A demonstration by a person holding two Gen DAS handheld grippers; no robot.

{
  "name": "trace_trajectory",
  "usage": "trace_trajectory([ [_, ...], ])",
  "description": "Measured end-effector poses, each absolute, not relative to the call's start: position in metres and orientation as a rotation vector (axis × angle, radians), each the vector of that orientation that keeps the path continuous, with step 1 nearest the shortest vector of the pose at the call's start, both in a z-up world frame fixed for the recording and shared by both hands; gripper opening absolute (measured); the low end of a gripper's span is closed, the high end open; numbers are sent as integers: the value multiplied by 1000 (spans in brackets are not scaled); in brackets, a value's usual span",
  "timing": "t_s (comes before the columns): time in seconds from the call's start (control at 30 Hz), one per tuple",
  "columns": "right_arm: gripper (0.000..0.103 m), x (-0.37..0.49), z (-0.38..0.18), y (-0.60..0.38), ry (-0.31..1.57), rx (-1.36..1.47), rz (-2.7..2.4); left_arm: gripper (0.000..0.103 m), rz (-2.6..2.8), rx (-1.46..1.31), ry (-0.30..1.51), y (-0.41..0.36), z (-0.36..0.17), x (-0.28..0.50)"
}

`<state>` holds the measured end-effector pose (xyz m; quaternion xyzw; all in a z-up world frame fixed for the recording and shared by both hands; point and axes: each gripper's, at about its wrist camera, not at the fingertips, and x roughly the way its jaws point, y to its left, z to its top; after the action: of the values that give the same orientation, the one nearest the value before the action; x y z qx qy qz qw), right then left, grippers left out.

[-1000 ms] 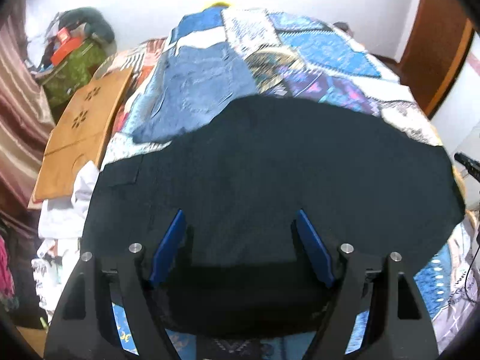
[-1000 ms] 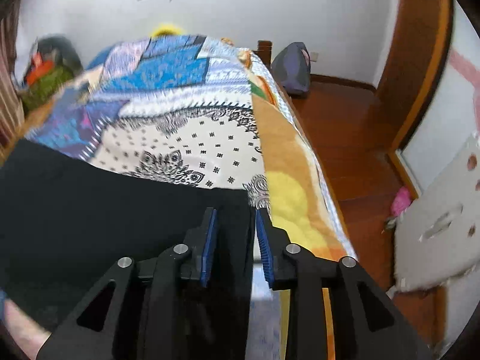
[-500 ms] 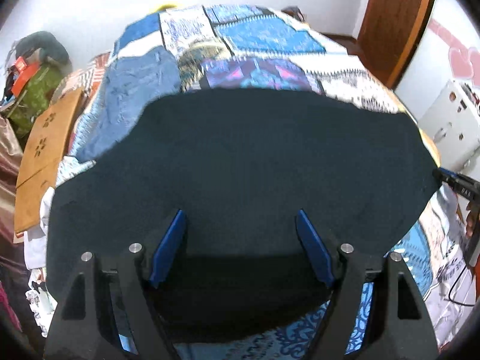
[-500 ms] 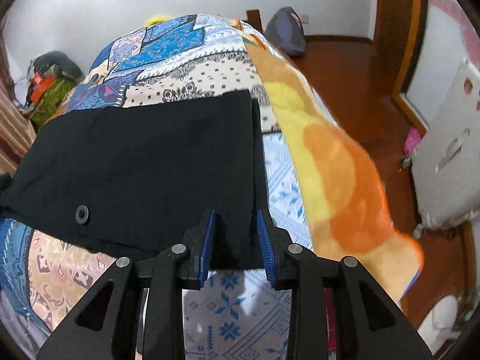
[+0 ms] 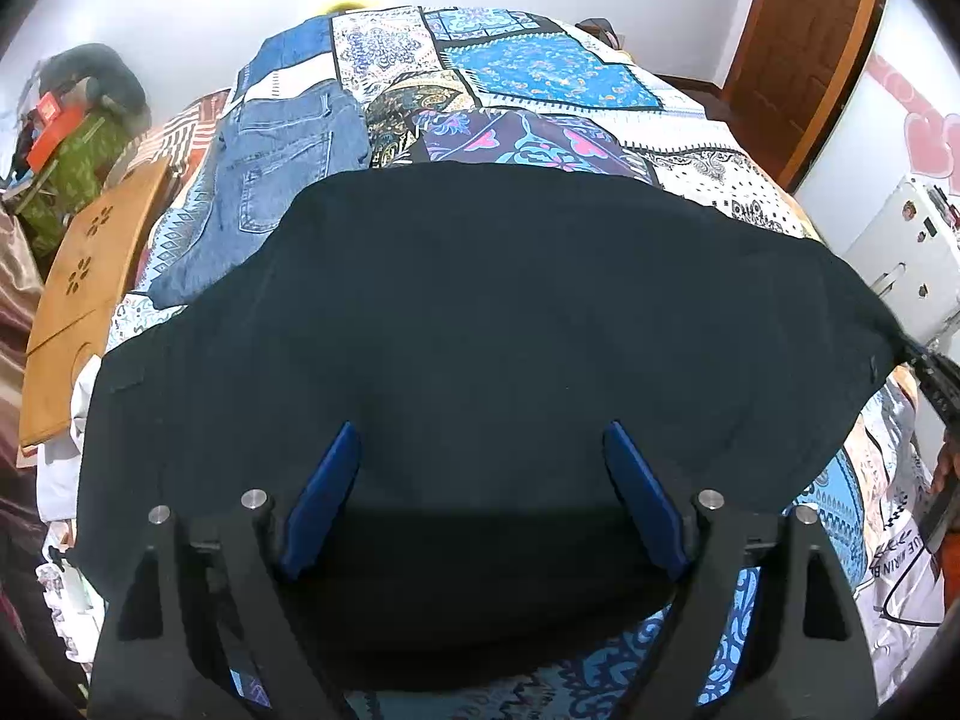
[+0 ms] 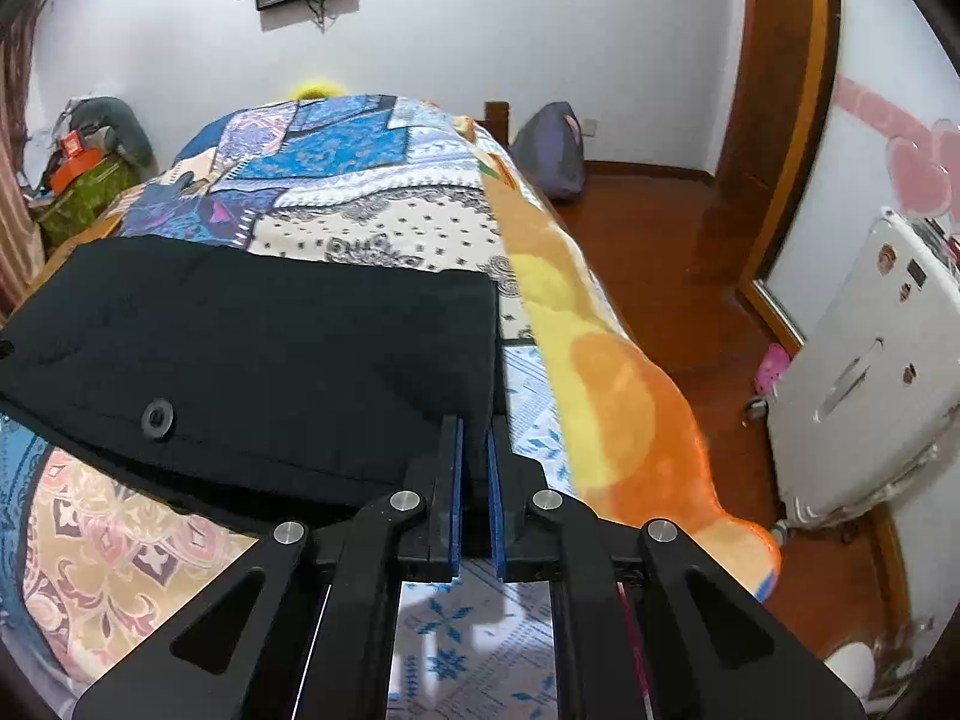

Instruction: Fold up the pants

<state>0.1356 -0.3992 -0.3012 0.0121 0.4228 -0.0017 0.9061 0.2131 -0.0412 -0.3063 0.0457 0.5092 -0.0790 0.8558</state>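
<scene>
Clamped tight, my right claw (image 6: pixel 474 444) pinches the near right corner of the black pants (image 6: pixel 270 354), the blue pads pressed together on the cloth's edge. From that corner the fabric runs out toward ten o'clock, flat across the patchwork bedspread (image 6: pixel 372 222), with a dark button (image 6: pixel 157 417) showing near its near hem at nine o'clock. Beyond the bed's edge at three o'clock lies a wooden floor (image 6: pixel 648 228).

My left claw (image 5: pixel 480 450) stands wide and its jaws are opening; the pants (image 5: pixel 480 312) lie under and between the pads, and I cannot tell whether the pads touch the cloth. The dark fabric spreads broadly toward twelve o'clock. Past its far edge at eleven o'clock, blue jeans (image 5: pixel 282 162) lie on the bedspread, just touching the black cloth. A wooden board (image 5: pixel 90 282) sits at nine o'clock beside the bed.
</scene>
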Motion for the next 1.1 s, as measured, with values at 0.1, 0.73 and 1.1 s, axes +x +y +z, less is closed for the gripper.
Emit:
trace_trajectory([
  [0.1,8,147,-321,-395,991,10,36,84,-152,111,1061,-39,-299,215],
  [0.73,52,154,-321,-346,1003,180,150,85,-297,249,1037,-89,-309,220],
  [1.1,55,104,-318,-395,1000,435,-29,84,-366,229,1038,-101,-287,223],
])
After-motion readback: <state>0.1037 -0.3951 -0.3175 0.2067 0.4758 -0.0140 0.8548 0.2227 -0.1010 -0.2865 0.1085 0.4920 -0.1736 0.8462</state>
